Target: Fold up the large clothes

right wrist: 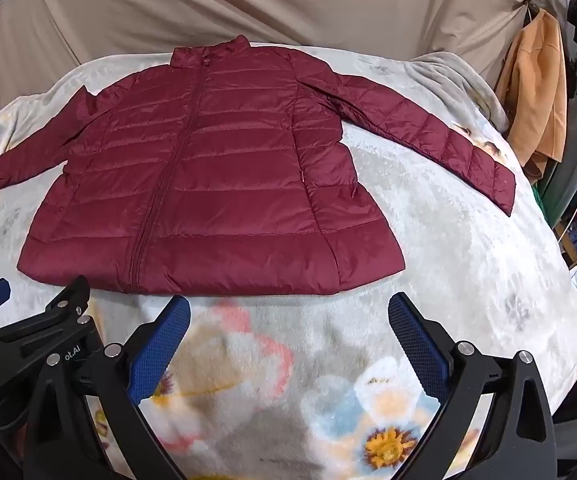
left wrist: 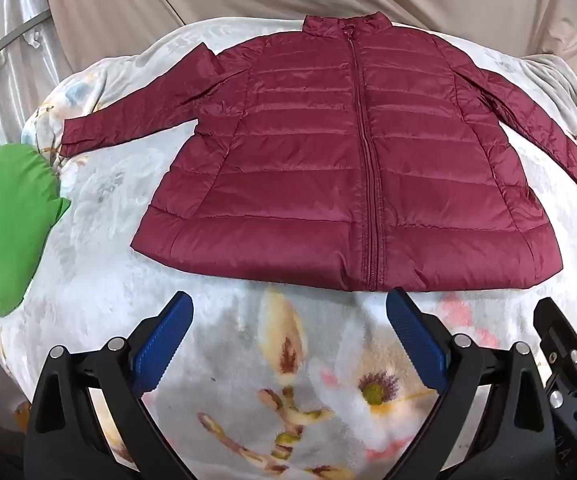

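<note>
A maroon quilted puffer jacket (left wrist: 308, 168) lies flat and zipped, front up, on a floral blanket (left wrist: 288, 380), collar at the far side, both sleeves spread outward. It also shows in the right wrist view (right wrist: 208, 184). My left gripper (left wrist: 290, 312) is open and empty, hovering just in front of the jacket's hem near the zipper. My right gripper (right wrist: 288, 316) is open and empty, in front of the hem's right half. The right gripper's black body (left wrist: 568, 360) shows at the left view's right edge; the left gripper's body (right wrist: 40, 320) shows at the right view's left edge.
A green garment (left wrist: 4, 220) lies at the blanket's left edge. Beige fabric (right wrist: 248, 4) hangs behind the bed. Orange clothing (right wrist: 536, 92) and other clothes hang at the far right. The blanket (right wrist: 468, 260) drops off at its right edge.
</note>
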Action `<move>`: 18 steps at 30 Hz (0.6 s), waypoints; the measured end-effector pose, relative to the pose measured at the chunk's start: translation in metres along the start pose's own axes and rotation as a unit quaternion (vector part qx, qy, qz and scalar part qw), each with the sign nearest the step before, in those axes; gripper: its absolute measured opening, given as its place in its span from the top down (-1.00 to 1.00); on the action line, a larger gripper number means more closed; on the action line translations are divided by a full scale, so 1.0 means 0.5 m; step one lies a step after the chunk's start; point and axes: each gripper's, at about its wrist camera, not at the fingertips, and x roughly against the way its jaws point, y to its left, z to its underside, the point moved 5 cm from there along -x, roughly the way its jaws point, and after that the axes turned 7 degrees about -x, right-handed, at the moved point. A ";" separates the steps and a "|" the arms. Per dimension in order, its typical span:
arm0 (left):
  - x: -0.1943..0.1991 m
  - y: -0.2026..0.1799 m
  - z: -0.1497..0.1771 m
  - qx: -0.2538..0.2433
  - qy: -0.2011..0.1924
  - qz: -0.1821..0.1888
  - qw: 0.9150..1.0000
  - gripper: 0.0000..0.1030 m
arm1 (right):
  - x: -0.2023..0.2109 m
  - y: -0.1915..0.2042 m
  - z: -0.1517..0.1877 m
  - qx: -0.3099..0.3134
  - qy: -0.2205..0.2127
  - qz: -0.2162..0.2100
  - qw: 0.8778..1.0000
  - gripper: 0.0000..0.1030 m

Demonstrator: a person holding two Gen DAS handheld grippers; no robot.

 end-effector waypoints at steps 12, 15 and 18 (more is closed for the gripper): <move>-0.003 -0.014 -0.010 0.000 -0.003 0.001 1.000 -0.82 | 0.012 -0.002 -0.006 -0.005 -0.008 0.003 1.000 -0.90; -0.004 -0.019 -0.011 0.002 -0.003 0.001 1.000 -0.82 | 0.018 0.001 -0.011 -0.003 -0.010 0.005 1.000 -0.90; -0.001 -0.013 -0.009 -0.001 -0.003 0.002 1.000 -0.82 | 0.013 -0.001 -0.006 -0.009 -0.009 0.006 1.000 -0.90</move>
